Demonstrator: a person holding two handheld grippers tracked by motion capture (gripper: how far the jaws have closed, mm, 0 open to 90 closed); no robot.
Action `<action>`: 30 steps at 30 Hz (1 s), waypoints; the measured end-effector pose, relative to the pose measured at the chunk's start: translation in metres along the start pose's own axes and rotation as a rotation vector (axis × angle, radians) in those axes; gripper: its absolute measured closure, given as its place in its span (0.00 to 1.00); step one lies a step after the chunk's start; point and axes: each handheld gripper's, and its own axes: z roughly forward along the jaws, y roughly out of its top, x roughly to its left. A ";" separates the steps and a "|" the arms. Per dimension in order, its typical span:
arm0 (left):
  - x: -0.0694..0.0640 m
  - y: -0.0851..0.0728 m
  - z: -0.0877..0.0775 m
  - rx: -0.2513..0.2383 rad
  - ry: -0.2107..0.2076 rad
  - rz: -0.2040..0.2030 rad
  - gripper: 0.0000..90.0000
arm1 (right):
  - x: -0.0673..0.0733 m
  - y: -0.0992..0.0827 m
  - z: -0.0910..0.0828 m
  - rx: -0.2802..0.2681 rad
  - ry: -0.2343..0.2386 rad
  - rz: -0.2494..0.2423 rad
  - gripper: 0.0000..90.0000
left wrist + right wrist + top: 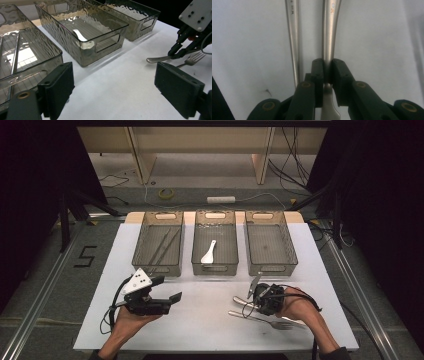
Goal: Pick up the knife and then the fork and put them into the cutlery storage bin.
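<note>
Jaws of my right gripper pinch a utensil handle lying on the white table; a fork lies alongside. My left gripper idles, jaws wide and empty. Step, I judge: pickup for sorting (right bin stands empty). Next move calls for a level lift.

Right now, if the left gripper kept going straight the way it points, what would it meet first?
Probably the right gripper, closed on a metal utensil handle across bare white table. The middle bin lies left of that line, though depth is uncertain.
</note>
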 end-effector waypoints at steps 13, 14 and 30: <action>0.001 0.000 -0.001 -0.018 0.005 -0.009 0.17 | -0.018 -0.014 -0.028 -0.152 0.021 0.129 0.90; 0.001 0.000 -0.002 -0.022 0.006 -0.007 0.17 | -0.021 -0.015 -0.030 -0.172 0.022 0.140 0.90; 0.002 0.001 -0.003 -0.037 0.011 -0.011 0.17 | -0.073 -0.017 -0.080 -0.471 -0.031 0.345 0.90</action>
